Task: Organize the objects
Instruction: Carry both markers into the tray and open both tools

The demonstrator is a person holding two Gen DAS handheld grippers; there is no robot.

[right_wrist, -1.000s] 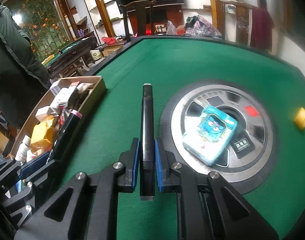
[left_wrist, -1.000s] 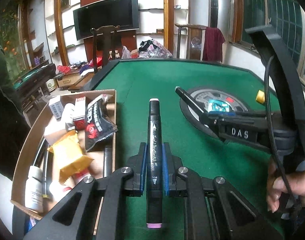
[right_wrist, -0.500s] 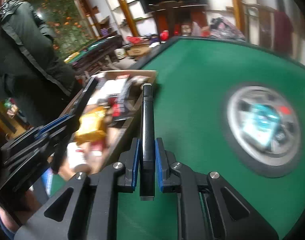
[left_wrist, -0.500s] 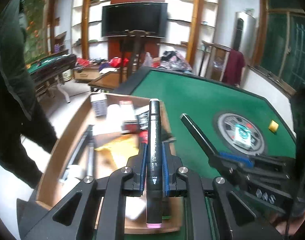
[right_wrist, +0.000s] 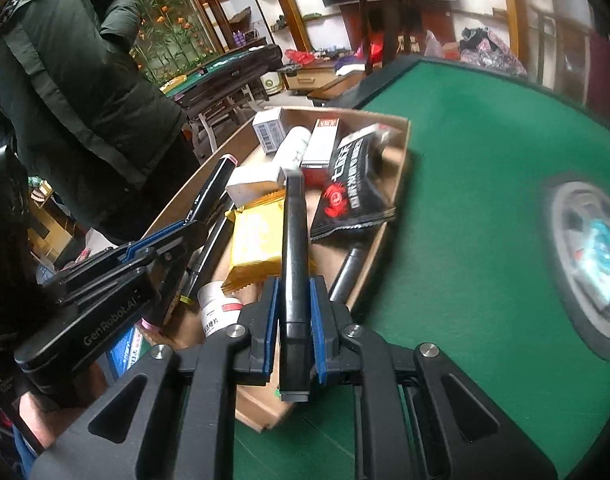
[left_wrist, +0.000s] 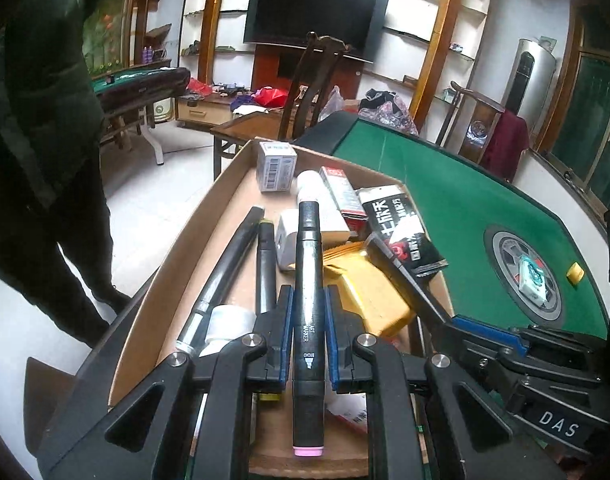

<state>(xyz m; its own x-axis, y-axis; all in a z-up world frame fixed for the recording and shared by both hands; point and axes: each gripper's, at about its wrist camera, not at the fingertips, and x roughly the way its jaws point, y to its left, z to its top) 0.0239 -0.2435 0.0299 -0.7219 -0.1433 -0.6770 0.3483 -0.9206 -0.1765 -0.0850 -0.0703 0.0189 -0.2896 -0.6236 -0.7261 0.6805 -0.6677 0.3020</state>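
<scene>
Two tools, each clamped on a pen-shaped thing, hang over a cardboard box [left_wrist: 173, 280] that sits at the edge of the green bench [left_wrist: 457, 200]. The left tool [left_wrist: 308, 344] has its blue pads pressed against a black art marker [left_wrist: 308, 304] with a pink end cap — the marker lies along the fingers, pointing forward over the box's contents. The right tool [right_wrist: 293, 316] pinches a plain dark pen [right_wrist: 293, 256] in the same lengthwise way, its front end above a yellow snack packet [right_wrist: 257, 248].

From the right wrist view, the left tool shows at the left side, tilted, its marker slanting up over the box's near wall. From the left wrist view, the right tool shows at lower right, its pen crossing above the yellow packet.

Inside the box lie a black snack bag [right_wrist: 353, 188] with white characters and a red emblem, a red-and-white carton [right_wrist: 321, 140], a small white box with a barcode [left_wrist: 276, 166], a white bottle [right_wrist: 219, 312] with a red label, and several dark pens [left_wrist: 225, 272] laid lengthwise along the left side.

Out on the bench, a round grey centre plate [left_wrist: 525, 276] carries a teal-printed packet [left_wrist: 533, 276]; a small yellow block [left_wrist: 574, 272] rests just beside the plate. A person in a dark padded jacket [right_wrist: 77, 80] stands beyond the box.
</scene>
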